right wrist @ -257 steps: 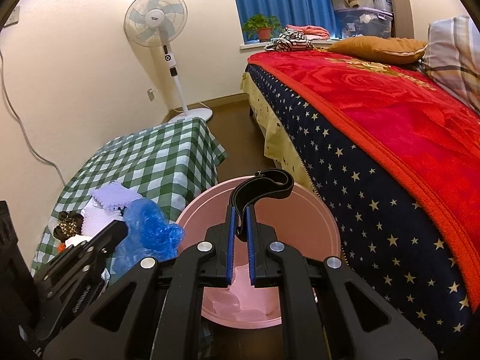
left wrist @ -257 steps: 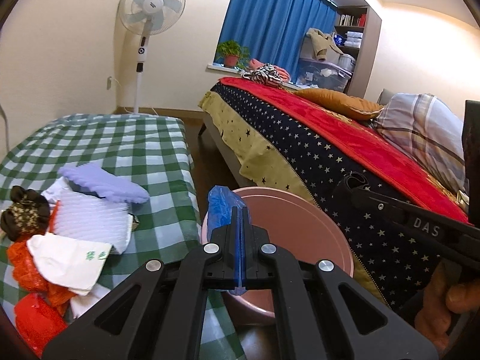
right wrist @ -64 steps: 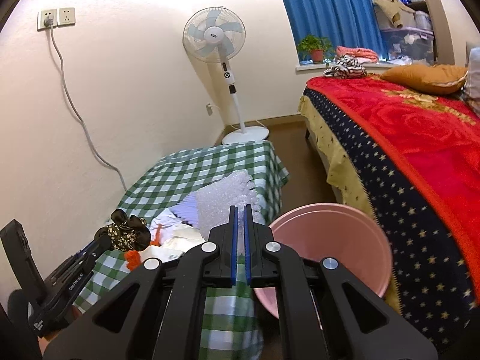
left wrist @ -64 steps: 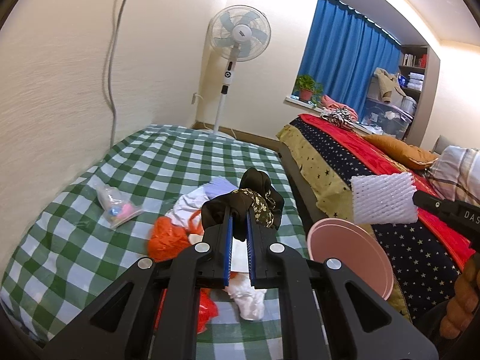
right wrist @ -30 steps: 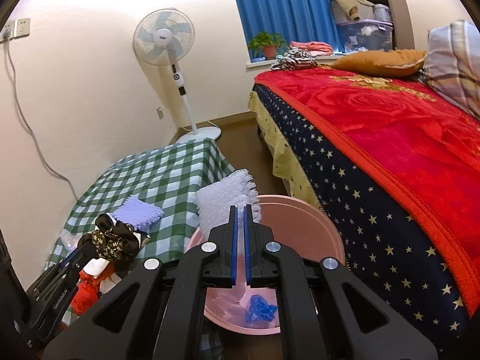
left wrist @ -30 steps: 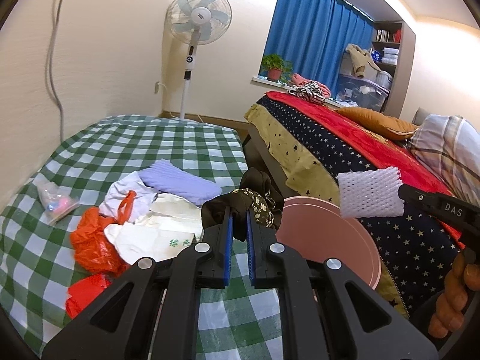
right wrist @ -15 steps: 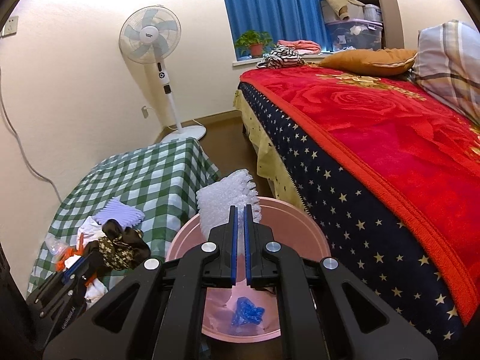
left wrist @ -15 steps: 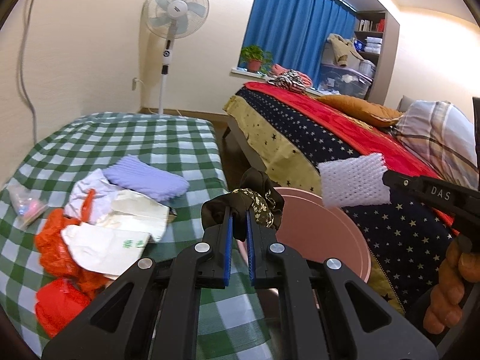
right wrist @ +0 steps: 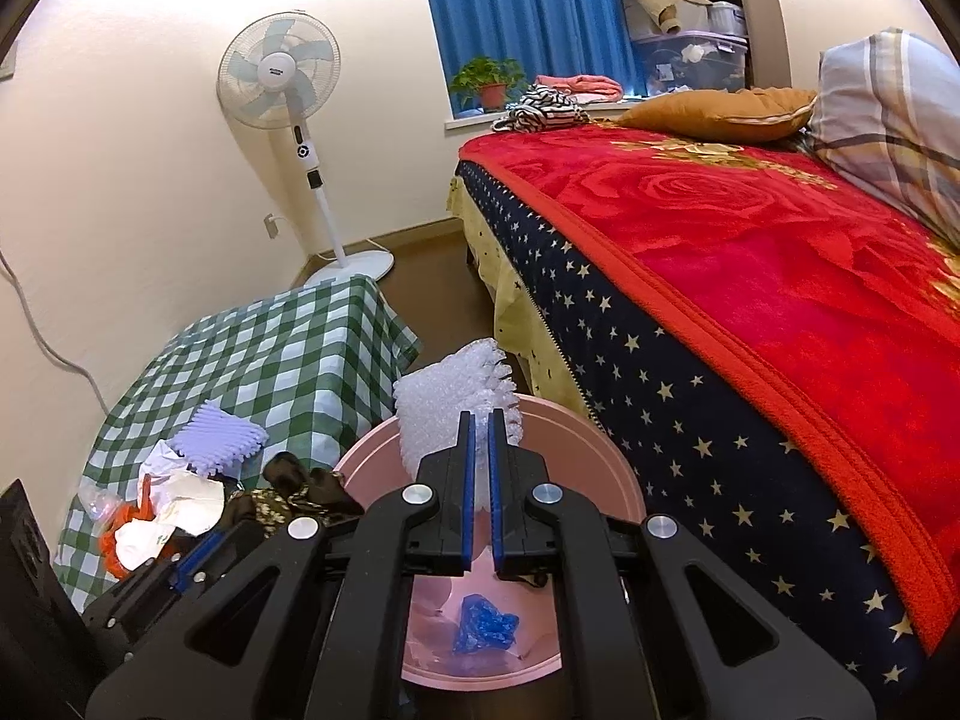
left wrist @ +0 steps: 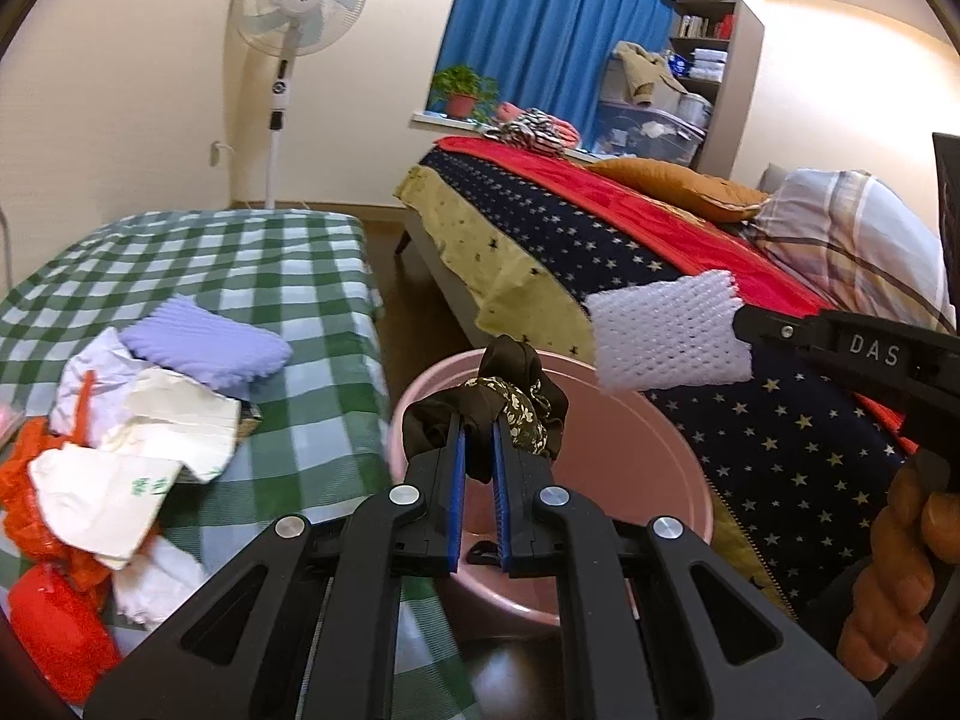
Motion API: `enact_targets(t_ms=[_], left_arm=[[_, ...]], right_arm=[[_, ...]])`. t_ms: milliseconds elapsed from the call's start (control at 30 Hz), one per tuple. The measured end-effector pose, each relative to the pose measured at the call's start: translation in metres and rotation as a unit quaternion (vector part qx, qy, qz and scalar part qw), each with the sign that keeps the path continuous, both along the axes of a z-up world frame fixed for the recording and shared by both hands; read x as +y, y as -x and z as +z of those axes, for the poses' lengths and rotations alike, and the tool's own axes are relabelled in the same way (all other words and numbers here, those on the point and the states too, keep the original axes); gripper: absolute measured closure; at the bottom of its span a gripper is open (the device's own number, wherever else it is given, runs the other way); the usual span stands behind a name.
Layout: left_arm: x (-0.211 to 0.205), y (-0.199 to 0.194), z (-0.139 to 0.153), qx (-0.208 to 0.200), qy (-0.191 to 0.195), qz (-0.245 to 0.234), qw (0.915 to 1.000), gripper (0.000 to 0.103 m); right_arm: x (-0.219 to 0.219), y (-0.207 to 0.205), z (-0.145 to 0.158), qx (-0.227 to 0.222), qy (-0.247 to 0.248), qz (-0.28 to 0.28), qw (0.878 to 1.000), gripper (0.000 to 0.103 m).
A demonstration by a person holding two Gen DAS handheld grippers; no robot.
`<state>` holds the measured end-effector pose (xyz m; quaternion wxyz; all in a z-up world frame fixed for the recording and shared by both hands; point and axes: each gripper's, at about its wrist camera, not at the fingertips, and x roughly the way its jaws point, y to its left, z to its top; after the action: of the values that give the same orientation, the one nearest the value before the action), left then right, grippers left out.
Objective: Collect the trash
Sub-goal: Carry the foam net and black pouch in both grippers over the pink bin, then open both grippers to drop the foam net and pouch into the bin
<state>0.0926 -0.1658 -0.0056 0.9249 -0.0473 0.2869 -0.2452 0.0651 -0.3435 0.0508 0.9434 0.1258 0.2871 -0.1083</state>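
Holding a dark bundle of cloth (left wrist: 486, 408) clamped between the blue pads of our left tool (left wrist: 478, 462), we have it over the near rim of the pink bin (left wrist: 690, 480), which stands on the floor between the desk and the bed (left wrist: 600, 240). Our right tool (right wrist: 478, 468) pinches a white foam net (right wrist: 456, 396) tight between its fingers, and the net hangs above the bin's open mouth; from the left wrist camera we see it jutting out sideways from the tool's tip. Inside the bin lies a crumpled blue bag (right wrist: 483, 624) on the pink bottom.

On the desk (left wrist: 240, 264), covered with a green-and-white checked cloth, the rest of the trash waits in a heap near the front left corner: a lilac ridged pad (left wrist: 204, 348), white paper (left wrist: 138, 456) with green print, orange netting (left wrist: 30, 480) and a red lump (left wrist: 54, 630) at the edge. We see the pile touching itself throughout, well apart from the bin. A standing fan (left wrist: 297, 6) rises behind the desk against the wall.
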Motion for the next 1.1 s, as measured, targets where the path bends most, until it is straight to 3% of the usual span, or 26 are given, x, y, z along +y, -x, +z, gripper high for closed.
enact_targets(t_ms=[100,233,667,1100], left_arm=[[-0.008,-0.003,-0.007,0.017,-0.002,-0.016,0.9997,0.083],[-0.007,-0.003,-0.013,0.026,-0.003,-0.019,0.9995,0.080],[0.029,0.011,0.005,0.005,-0.002,0.016,0.9999,0.080],[0.106,0.031,0.025,-0.013,0.000,0.103,0.9946,0.080]], right_arm=[[-0.003,-0.001,-0.002,0.004,0.001,-0.013,1.000,0.093],[-0.008,0.000,-0.003,0.002,-0.005,-0.026,1.000,0.064],[0.012,0.006,-0.001,-0.011,0.005,0.007,1.000,0.063],[0.067,0.010,0.008,-0.034,-0.028,0.081,0.996,0.063]])
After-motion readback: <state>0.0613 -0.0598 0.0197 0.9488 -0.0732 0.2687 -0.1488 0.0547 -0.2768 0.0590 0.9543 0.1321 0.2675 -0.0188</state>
